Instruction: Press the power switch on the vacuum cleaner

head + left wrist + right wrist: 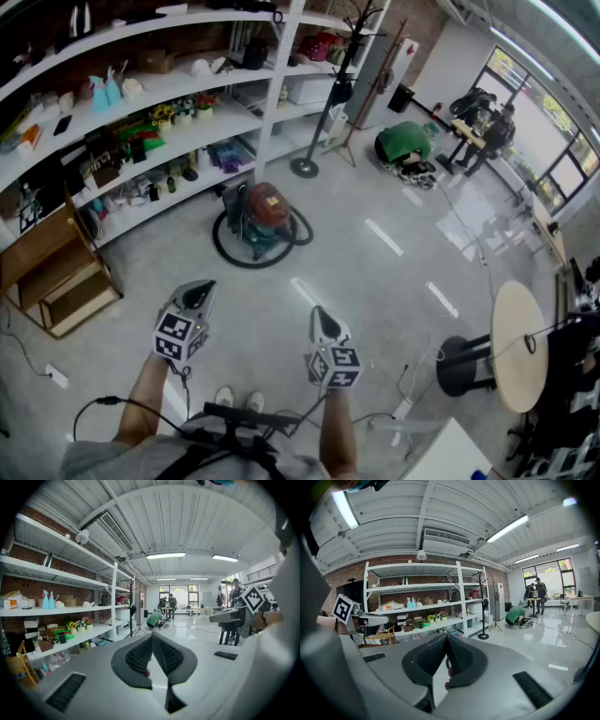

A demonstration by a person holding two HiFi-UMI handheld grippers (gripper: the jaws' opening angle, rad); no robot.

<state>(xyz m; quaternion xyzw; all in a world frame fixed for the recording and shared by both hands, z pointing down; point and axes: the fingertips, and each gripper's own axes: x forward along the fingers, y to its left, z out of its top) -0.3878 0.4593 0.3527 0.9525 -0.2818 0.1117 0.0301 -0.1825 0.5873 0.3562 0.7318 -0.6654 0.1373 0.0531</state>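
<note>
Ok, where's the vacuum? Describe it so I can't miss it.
Find the long white shelf on the left. On the floor before its right end sits the vacuum, near the coat stand. It alone is a dark red drum ringed by a black hose.

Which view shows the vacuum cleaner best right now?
The head view: the vacuum cleaner stands whole on the floor before the shelves, hose coiled round it. The left and right gripper views look level across the room; neither clearly shows it.
</note>
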